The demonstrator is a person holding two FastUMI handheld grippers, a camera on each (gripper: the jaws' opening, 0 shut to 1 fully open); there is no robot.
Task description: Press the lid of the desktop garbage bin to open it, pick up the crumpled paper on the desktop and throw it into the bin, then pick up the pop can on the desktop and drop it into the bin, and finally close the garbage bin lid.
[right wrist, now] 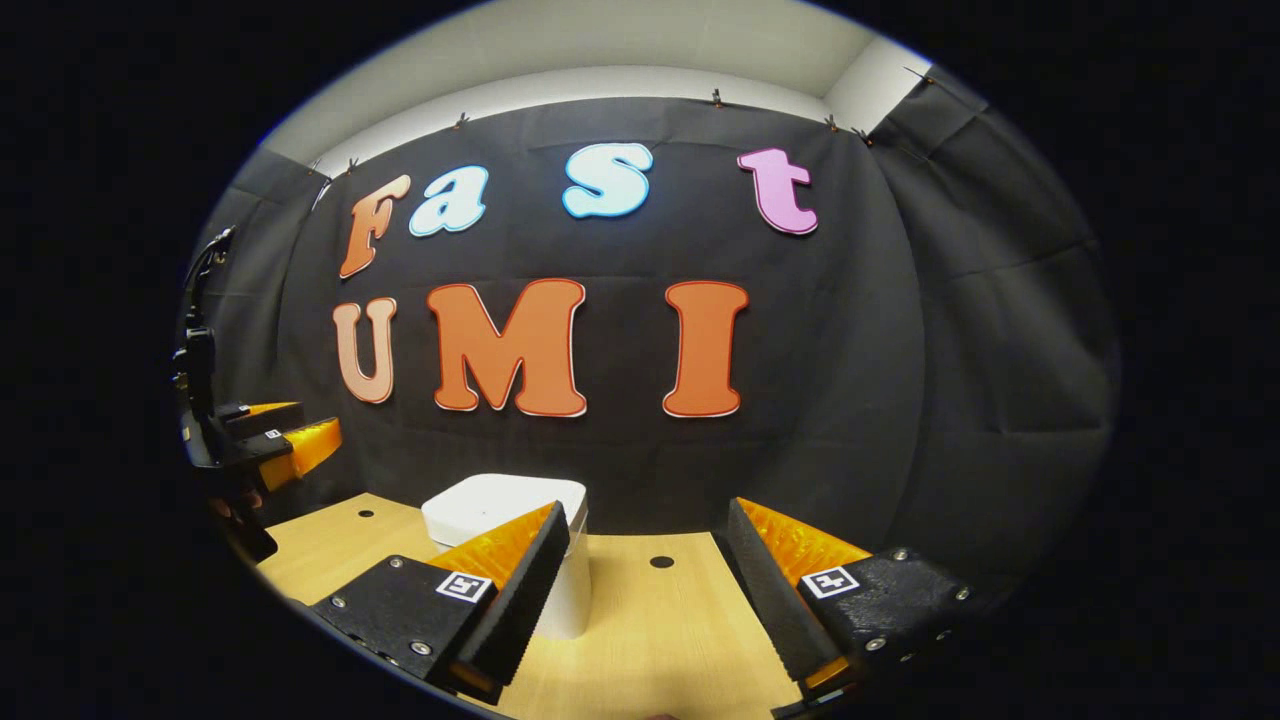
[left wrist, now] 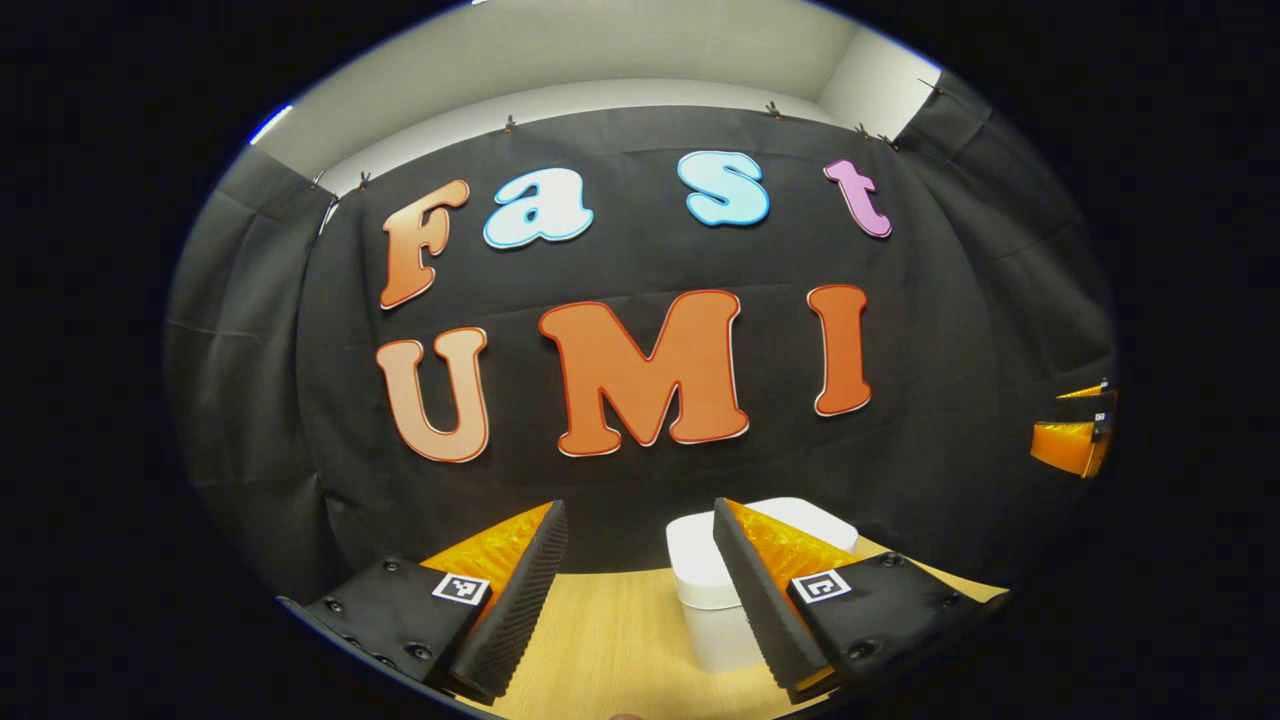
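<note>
Bin upright on desk, lid down; left gripper and right gripper both agape, empty, raised short of bin; paper and can unseen, so fits pre-opening or post-closing alike.

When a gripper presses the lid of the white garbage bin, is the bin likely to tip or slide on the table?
The garbage bin looks squat with a flat lid, so a centred downward press probably will not tip it. It seems to be light plastic on a smooth wooden table, so an off-centre or sideways push may slide it.
</note>
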